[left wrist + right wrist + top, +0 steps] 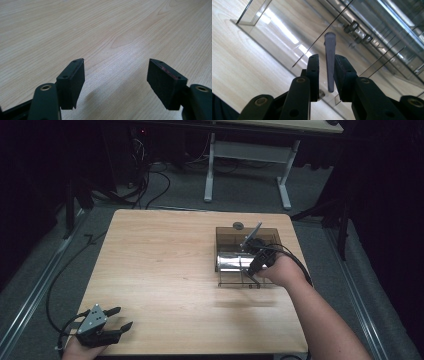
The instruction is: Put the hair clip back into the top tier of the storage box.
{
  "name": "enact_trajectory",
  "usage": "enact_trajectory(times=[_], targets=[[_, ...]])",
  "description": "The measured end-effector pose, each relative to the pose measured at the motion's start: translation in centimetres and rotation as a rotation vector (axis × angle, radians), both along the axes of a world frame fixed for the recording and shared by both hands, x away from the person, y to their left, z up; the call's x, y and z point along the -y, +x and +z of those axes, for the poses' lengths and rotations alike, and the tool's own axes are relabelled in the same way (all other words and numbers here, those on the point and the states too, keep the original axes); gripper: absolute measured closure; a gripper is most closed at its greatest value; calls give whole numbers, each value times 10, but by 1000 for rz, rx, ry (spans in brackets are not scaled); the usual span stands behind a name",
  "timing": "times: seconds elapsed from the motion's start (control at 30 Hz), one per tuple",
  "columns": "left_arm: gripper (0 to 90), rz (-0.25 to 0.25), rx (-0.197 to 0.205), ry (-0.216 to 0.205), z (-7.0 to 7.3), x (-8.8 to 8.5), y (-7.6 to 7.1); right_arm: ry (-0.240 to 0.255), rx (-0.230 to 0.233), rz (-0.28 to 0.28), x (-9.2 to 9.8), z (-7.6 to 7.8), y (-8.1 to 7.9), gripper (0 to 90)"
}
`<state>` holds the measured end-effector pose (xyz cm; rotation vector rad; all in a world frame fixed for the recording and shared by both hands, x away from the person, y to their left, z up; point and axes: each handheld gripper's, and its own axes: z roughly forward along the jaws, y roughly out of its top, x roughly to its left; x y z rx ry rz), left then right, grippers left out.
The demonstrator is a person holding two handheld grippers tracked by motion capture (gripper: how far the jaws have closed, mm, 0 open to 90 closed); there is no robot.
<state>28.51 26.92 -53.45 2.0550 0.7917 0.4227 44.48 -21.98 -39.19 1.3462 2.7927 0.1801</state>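
High view, table [165,270]: wooden top. All the work sits at its right side.
Clear box [225,234]: stands at the right of the table. Its see-through walls leave the contents open to inspection.
Metal cylinder [232,261]: lies on its side inside the box.
Left gripper [122,318]: parked at the near left corner, well apart from the box. Jaws wide, nothing between them; judged idle.
Right gripper [325,58]: at the box. Jaws drawn narrow around the grey tapered stick [330,50], with a sliver of gap on one side. Judged a grip being set, not yet firm.
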Motion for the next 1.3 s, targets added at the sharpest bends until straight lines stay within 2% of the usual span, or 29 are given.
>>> enact_trajectory(times=[0.2, 0.27, 0.6, 0.93, 1.17, 1.3], targets=[[310, 2, 2, 2, 0, 0, 0, 15, -7, -6, 6, 1, -11, 793], [310, 1, 2, 2, 0, 0, 0, 17, -12, -25, 7, 3, -17, 804], [310, 2, 2, 5, 0, 0, 0, 39, -3, -19, 15, 3, -36, 857], [310, 3, 2, 5, 0, 0, 0, 77, 6, -41, 23, -10, -53, 855], [310, 4, 3, 6, 0, 0, 0, 80, 8, -42, 26, -20, -59, 849], [310, 5, 2, 4, 0, 1, 0, 80, 19, -46, 26, -26, -63, 811]])
